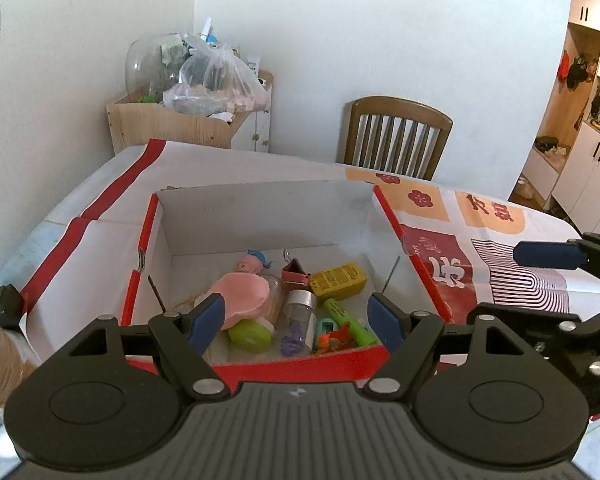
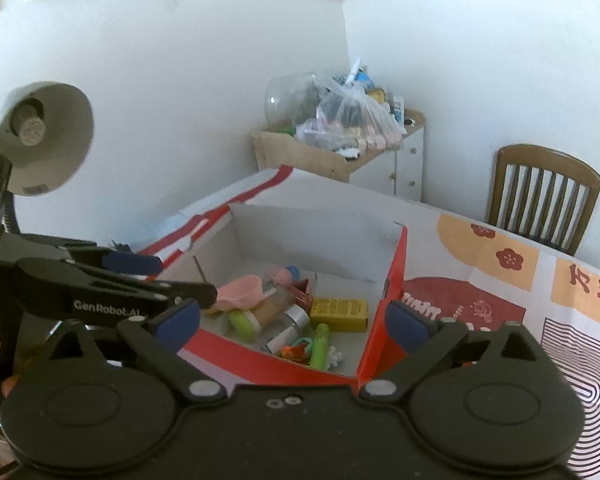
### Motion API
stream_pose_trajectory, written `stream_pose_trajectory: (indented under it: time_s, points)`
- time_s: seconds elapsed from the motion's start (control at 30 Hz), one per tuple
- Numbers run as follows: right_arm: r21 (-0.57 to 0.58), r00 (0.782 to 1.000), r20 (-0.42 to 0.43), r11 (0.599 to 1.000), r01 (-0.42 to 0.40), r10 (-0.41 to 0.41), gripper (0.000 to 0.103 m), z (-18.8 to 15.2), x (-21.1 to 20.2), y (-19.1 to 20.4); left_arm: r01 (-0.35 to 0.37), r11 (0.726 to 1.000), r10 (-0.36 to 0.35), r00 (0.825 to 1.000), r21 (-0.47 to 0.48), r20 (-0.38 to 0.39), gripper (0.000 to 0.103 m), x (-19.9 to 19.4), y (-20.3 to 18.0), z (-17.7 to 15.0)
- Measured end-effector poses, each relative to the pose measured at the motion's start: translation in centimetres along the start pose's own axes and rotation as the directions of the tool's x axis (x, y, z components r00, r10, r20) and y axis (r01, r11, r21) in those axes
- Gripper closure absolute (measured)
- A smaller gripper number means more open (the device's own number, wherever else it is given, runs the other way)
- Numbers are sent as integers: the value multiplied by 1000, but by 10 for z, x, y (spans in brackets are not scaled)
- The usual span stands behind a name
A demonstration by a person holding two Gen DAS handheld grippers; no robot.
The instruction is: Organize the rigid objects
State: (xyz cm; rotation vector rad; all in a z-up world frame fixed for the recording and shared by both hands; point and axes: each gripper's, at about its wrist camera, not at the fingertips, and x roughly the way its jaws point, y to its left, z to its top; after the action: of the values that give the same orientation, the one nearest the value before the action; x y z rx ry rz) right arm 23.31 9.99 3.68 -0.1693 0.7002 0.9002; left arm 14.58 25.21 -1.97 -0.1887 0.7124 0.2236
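Observation:
A red cardboard box with white inner walls stands on the table and holds several small objects: a pink shell-shaped dish, a yellow box, a small glass jar with a silver lid, a green marker and a pink binder clip. My left gripper hovers open above the box's near wall, nothing between its blue pads. In the right wrist view the same red cardboard box lies ahead, with the yellow box inside. My right gripper is wide open and empty over the box's near corner.
A printed paper sheet covers the table. A wooden chair stands behind it. A side cabinet with a plastic bag and a glass bowl sits in the corner. A desk lamp hangs at the left.

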Motion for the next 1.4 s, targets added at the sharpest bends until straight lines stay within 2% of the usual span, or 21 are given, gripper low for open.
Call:
stream_pose_trajectory:
  time_s: [0.13,0.3,0.53,0.8,1.03,1.4]
  points:
    - [0,999,28,1000,-22,22,1,-3,-13,3,-16,1000,16,999,-17,33,19,-15,-1,-7]
    - [13,998,52,999,-40,39,0,-5,-24,3,-19,999,21,999,-33,50,17,-29,-3,-12]
    - [38,996,83,999,-37,33,0,-6,-38,2,11,998,-7,998,-68,60,1,-45,-6,-13]
    - [38,994,105,999,-35,31,0,-8,-53,4,12,998,-9,998,-56,63,0,-58,-19,-20]
    - [53,993,116,998,-30,24,0,-9,-64,4,-20,998,25,997,-63,78,0,-73,-27,-23]
    - [90,995,102,996,-2,-8,0,-16,-67,2,-36,998,41,996,-52,84,0,-78,-32,-25]
